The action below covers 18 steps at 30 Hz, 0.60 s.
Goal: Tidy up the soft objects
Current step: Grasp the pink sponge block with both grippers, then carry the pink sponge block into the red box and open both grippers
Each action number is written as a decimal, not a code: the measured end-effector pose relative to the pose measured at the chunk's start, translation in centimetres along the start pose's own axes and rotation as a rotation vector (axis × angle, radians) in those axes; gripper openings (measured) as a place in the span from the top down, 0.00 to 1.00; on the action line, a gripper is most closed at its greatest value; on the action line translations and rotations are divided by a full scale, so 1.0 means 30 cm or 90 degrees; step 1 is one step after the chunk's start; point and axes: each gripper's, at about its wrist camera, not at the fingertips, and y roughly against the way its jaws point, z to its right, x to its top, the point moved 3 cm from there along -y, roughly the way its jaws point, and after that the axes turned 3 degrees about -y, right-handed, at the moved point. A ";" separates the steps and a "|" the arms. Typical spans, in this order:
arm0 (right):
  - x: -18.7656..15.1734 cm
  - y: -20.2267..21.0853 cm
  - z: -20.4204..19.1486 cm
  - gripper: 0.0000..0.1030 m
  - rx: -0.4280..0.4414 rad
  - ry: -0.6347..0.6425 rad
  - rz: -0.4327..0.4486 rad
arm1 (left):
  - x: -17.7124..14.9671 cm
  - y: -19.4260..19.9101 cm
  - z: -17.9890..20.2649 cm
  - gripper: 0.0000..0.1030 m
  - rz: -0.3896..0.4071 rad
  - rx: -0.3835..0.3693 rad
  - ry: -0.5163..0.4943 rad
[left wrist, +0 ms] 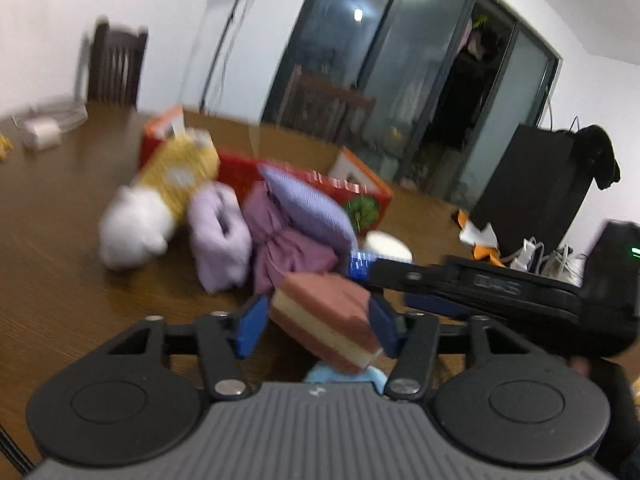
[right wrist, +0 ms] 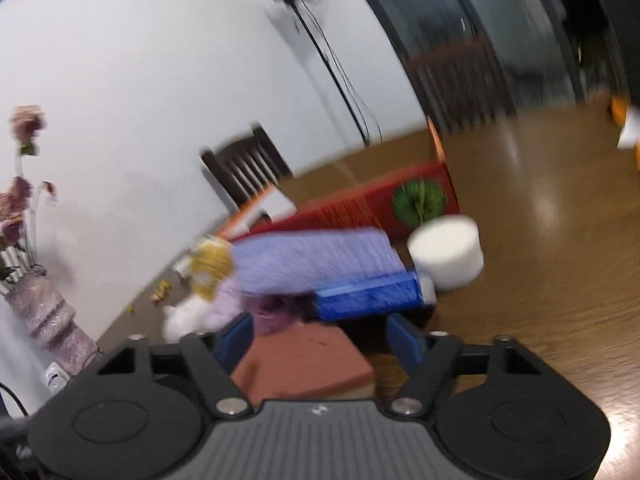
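My left gripper (left wrist: 316,320) is shut on a brown and cream layered sponge (left wrist: 326,316), held above the wooden table (left wrist: 60,240). Beyond it lies a pile of soft things: a yellow and white plush (left wrist: 160,204), a lilac rolled towel (left wrist: 220,236), a purple cloth (left wrist: 284,248) and a lavender cushion (left wrist: 308,204). My right gripper (right wrist: 324,340) is open, its fingers on either side of the sponge (right wrist: 304,364) without pressing it. A white foam cylinder (right wrist: 448,252) stands on the table to the right of the pile.
A red open box (left wrist: 360,196) stands behind the pile, also in the right wrist view (right wrist: 384,204). A dark chair (left wrist: 116,64) is at the far table edge. A black bag (left wrist: 532,192) and scraps (left wrist: 480,236) are at the right. A vase with flowers (right wrist: 44,312) stands far left.
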 end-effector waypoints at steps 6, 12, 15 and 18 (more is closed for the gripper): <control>-0.015 -0.092 0.061 0.62 0.046 -0.061 -0.051 | 0.012 -0.048 -0.062 0.53 -0.020 -0.038 0.051; -0.013 -0.037 -0.076 0.61 0.054 -0.034 -0.043 | 0.078 0.058 -0.106 0.53 0.046 -0.033 0.037; -0.044 -0.007 -0.195 0.62 0.078 0.002 -0.034 | 0.077 0.118 -0.182 0.53 0.053 -0.020 0.042; -0.111 -0.010 -0.294 0.62 0.086 0.032 -0.044 | 0.051 0.170 -0.272 0.53 0.044 -0.007 0.055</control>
